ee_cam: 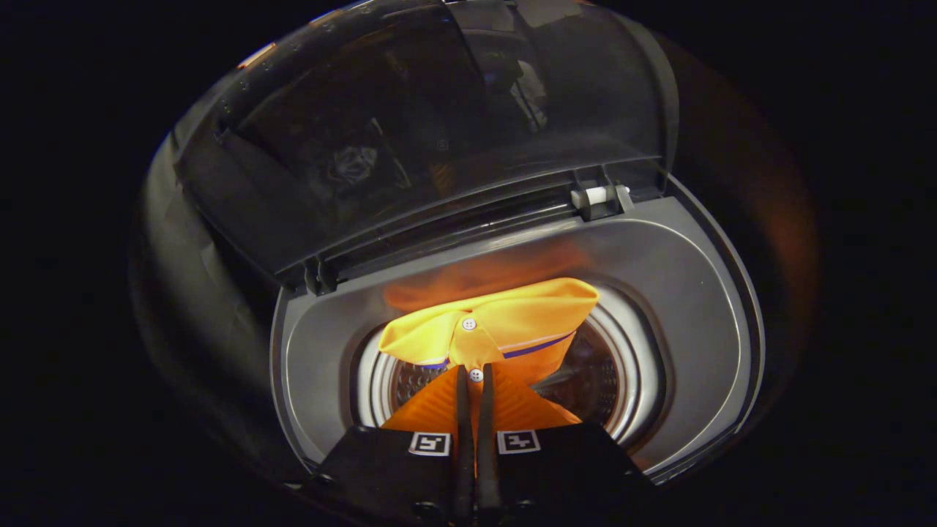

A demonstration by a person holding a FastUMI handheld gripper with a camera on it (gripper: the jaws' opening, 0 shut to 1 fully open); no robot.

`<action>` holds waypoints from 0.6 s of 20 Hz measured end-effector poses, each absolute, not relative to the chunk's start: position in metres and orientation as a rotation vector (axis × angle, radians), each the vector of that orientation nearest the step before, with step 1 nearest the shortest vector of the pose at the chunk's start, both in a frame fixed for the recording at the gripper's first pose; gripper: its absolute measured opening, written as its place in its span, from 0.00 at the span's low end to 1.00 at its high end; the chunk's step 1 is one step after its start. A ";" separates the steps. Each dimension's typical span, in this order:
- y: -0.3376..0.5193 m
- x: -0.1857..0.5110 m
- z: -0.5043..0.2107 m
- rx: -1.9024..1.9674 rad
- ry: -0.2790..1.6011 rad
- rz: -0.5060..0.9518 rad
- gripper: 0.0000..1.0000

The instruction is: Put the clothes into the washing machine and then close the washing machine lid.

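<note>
Gripper (474, 377) pinching orange shirt (498, 326), collar lying crosswise over washing machine (681, 293) drum, lid (439, 132) seemingly raised beyond

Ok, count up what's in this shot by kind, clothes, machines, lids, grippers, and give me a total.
Orange shirt, pinched by the hand-held gripper over the drum: 1
Washing machine: 1
Lid, raised open: 1
Hand-held gripper: 1
Total: 4

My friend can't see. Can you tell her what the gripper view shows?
The tongs are shut on an orange shirt, holding it over the open drum of a grey washing machine. The machine's dark lid stands open behind it.
</note>
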State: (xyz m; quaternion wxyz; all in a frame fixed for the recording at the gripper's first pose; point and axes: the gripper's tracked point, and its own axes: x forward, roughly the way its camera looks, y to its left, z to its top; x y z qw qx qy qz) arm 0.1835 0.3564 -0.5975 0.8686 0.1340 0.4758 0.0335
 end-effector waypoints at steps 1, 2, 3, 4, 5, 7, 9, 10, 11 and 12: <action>0.357 0.184 -0.597 0.274 0.994 0.069 0.10; 0.357 0.182 -0.596 0.266 0.991 0.073 0.11; 0.357 0.182 -0.595 0.256 0.988 0.076 0.12; 0.357 0.182 -0.594 0.248 0.989 0.075 0.15; 0.358 0.183 -0.592 0.232 0.973 0.086 0.21; 0.355 0.190 -0.582 0.199 0.947 0.081 0.32; 0.358 0.193 -0.576 0.201 0.935 0.082 0.52; 0.357 0.194 -0.573 0.197 0.929 0.086 0.61; 0.356 0.193 -0.570 0.185 0.924 0.094 0.61; 0.357 0.193 -0.567 0.175 0.916 0.103 0.65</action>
